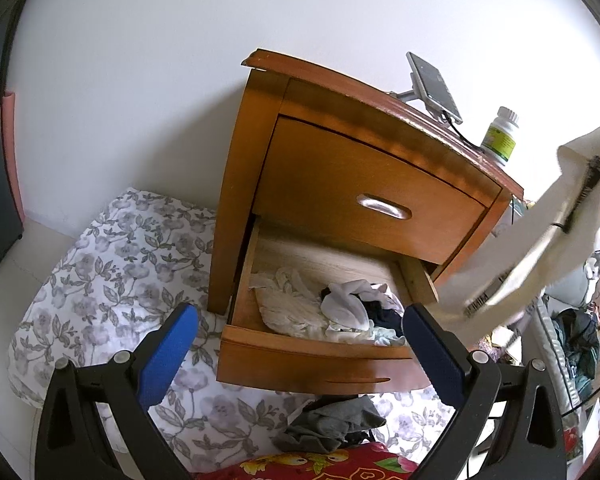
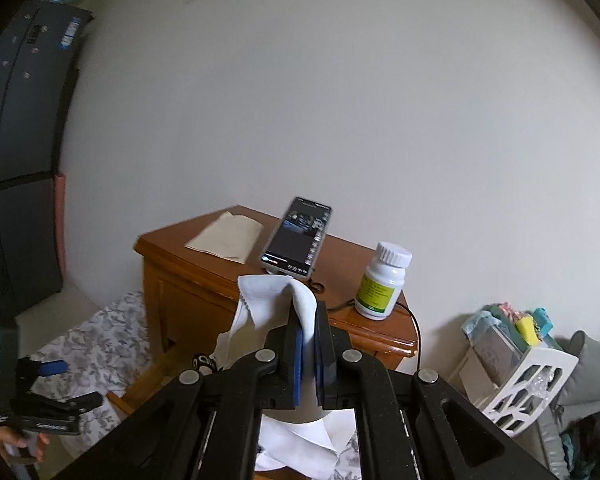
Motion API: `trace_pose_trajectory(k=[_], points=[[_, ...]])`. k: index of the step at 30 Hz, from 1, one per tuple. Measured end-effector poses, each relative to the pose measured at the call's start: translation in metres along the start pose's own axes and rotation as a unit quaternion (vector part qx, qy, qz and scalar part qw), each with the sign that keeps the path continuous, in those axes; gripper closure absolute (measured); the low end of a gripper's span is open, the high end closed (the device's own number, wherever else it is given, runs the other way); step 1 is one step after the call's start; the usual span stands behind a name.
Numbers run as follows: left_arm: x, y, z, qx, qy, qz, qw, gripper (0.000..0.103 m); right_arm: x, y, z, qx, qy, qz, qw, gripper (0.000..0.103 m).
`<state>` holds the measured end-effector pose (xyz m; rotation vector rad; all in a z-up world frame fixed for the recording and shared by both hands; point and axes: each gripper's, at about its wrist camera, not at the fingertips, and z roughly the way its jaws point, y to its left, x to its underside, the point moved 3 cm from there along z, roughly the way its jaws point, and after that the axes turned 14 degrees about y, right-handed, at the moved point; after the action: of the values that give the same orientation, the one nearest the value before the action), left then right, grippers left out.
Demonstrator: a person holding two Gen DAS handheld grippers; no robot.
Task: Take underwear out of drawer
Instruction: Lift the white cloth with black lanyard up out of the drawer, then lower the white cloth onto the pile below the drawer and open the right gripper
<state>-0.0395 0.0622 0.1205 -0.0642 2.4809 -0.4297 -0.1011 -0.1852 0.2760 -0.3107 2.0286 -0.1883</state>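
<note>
Right gripper [image 2: 308, 344] raised at lower centre of its view, pads clamped on white underwear [image 2: 268, 312]; cloth draped over the finger tops and hanging pale and creased below. In the left view, same garment [image 1: 540, 240] dangling at right edge, clear of the open lower drawer [image 1: 320, 354]. Left gripper [image 1: 300, 344] spread wide, empty, aimed down at that drawer, more crumpled laundry [image 1: 340, 308] inside. On the nightstand [image 2: 172, 248]: phone [image 2: 296, 236], pill bottle [image 2: 382, 284], paper [image 2: 228, 236]. Grey garment [image 1: 336, 424] on floral bedding [image 1: 100, 264] below.

White wall [image 1: 140, 80], wooden nightstand [image 1: 256, 128] (floral bedding [image 1: 100, 280] at foot).
</note>
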Motion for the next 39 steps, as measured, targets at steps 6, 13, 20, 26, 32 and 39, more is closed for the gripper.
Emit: trace_pose_trajectory(k=[6, 13, 20, 26, 32, 39], points=[[0.002, -0.003, -0.008, 0.000, -0.006, 0.001, 1.0000, 0.001, 0.015, 0.012, -0.014, -0.033, 0.015, -0.017, 0.999, 0.098], [0.003, -0.003, -0.012, 0.000, -0.008, 0.001, 1.0000, 0.001, 0.047, 0.035, -0.006, -0.065, 0.056, -0.047, 0.995, 0.098], [0.004, -0.005, -0.010, -0.002, -0.004, 0.004, 1.0000, 0.001, 0.080, 0.060, 0.031, -0.093, 0.116, -0.076, 0.986, 0.098], [0.004, -0.001, -0.005, -0.005, 0.001, 0.000, 1.0000, 0.001, 0.112, 0.079, 0.072, -0.105, 0.175, -0.094, 0.974, 0.098], [0.005, 0.000, 0.003, -0.007, 0.010, -0.002, 0.9999, 0.001, 0.142, 0.097, 0.107, -0.113, 0.219, -0.107, 0.963, 0.098], [0.006, 0.001, 0.013, -0.009, 0.022, 0.000, 0.9997, 0.001, 0.180, 0.117, 0.143, -0.126, 0.263, -0.109, 0.950, 0.098]])
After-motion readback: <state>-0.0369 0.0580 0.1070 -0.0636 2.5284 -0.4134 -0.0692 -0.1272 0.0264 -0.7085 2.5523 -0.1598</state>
